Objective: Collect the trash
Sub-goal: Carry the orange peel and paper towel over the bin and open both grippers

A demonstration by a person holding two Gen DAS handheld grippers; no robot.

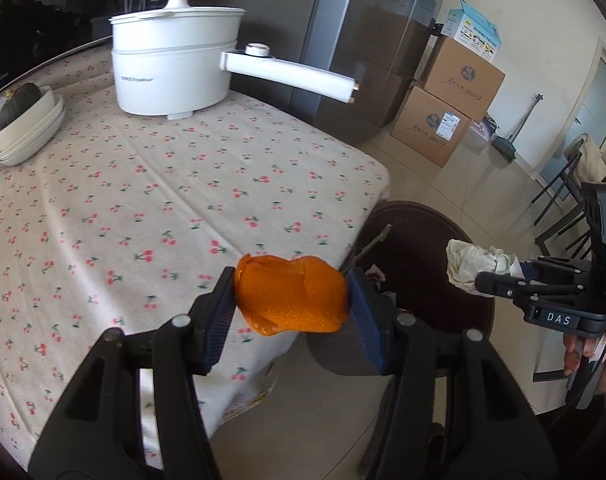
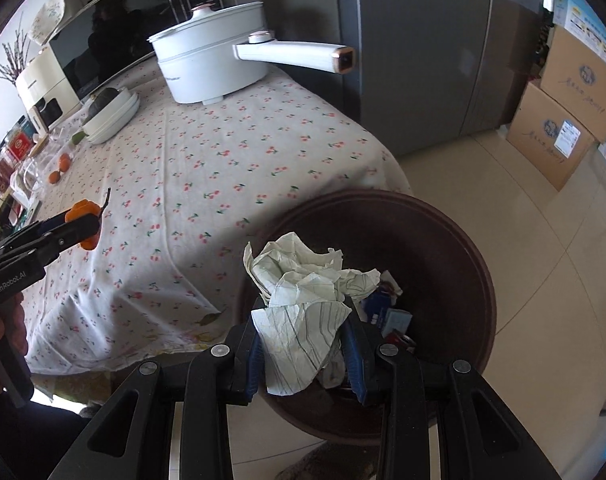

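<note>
My left gripper (image 1: 291, 300) is shut on an orange peel (image 1: 291, 294) with a green stem (image 1: 367, 246), held above the table's front right corner. It also shows in the right wrist view (image 2: 85, 224). My right gripper (image 2: 303, 332) is shut on a crumpled white paper (image 2: 303, 292) and holds it over the dark round trash bin (image 2: 455, 240), which has scraps inside. In the left wrist view the right gripper (image 1: 487, 280) with the paper (image 1: 475, 264) hangs over the bin (image 1: 423, 232).
A table with a cherry-print cloth (image 1: 143, 200) carries a white electric pot (image 1: 175, 68) with a long handle, stacked white bowls (image 1: 27, 128) holding a dark squash, and small oranges (image 2: 59, 170). Cardboard boxes (image 1: 451, 96), a fridge (image 2: 423, 40) and chairs stand around.
</note>
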